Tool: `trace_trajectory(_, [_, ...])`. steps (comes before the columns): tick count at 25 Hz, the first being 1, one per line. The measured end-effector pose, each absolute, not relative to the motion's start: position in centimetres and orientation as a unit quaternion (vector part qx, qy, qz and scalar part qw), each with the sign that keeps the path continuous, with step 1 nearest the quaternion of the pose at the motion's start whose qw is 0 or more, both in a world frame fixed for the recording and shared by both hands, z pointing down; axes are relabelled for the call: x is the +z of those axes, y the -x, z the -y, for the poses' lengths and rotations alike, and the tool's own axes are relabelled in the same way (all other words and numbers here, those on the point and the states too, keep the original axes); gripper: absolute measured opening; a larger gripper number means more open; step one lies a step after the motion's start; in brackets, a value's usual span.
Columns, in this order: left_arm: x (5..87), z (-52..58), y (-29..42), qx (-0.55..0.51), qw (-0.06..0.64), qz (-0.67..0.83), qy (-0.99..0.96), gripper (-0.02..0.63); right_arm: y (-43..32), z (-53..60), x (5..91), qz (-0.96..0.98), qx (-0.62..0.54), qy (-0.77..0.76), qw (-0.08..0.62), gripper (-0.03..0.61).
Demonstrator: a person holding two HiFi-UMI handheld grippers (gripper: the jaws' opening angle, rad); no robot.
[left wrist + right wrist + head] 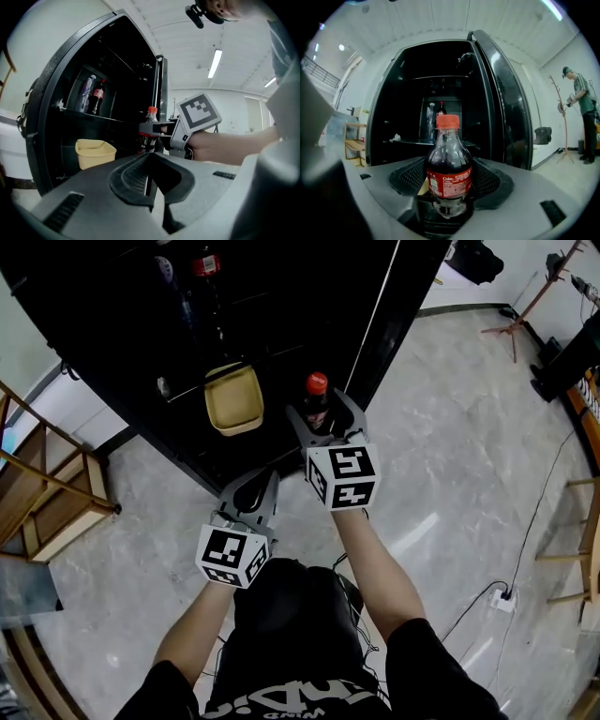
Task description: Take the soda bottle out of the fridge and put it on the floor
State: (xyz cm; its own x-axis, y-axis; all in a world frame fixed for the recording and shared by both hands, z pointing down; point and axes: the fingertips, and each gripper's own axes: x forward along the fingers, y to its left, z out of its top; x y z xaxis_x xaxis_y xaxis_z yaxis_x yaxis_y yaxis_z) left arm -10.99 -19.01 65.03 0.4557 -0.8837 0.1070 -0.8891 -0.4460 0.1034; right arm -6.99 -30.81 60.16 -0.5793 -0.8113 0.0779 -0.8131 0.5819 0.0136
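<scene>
A small cola bottle point(317, 395) with a red cap and red label stands upright between the jaws of my right gripper point(319, 420), which is shut on its body. In the right gripper view the bottle point(449, 173) fills the middle, in front of the open black fridge point(417, 93). The left gripper view shows the same bottle point(150, 124) held by the right gripper point(157, 130) at the fridge's open front. My left gripper point(255, 491) hangs lower and to the left, jaws together with nothing between them point(149, 176).
A yellow tub point(234, 397) sits on a lower fridge shelf. Other bottles point(96, 96) stand on an upper shelf. The fridge door point(394, 306) is swung open to the right. A wooden rack point(56, 493) stands left; a person point(581, 112) and a coat stand point(525, 306) are far right.
</scene>
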Motion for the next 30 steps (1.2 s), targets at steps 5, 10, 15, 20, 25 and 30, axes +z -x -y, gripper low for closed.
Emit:
trace_trajectory(5, [67.7,18.2,8.7,0.015,0.054,0.502,-0.863,0.008,4.2,29.5,63.3,0.883,0.008,-0.468,0.037,0.31])
trace_trajectory(10, [69.4,17.3,6.8,0.011,0.047,0.48,-0.876,0.008,1.3,27.8,65.9,0.877,0.005,-0.479,0.042,0.31])
trace_trajectory(15, [71.1,16.5,3.7,0.014,0.06,0.455,-0.888,0.008,-2.8,26.4,68.1,0.868,0.011,-0.493,0.054,0.31])
trace_trajectory(20, [72.6,15.6,-0.2,0.017,0.071,0.411,-0.909,0.008,-7.6,25.2,70.2,0.852,0.023,-0.519,0.06,0.31])
trace_trajectory(25, [74.4,15.6,-3.2,0.007,0.086,0.367,-0.926,0.008,-11.4,24.4,72.4,0.841,0.029,-0.537,0.058,0.31])
trace_trajectory(30, [77.4,15.5,-5.2,0.019,0.08,0.325,-0.942,0.008,-14.0,23.2,76.3,0.837,0.025,-0.543,0.059,0.31])
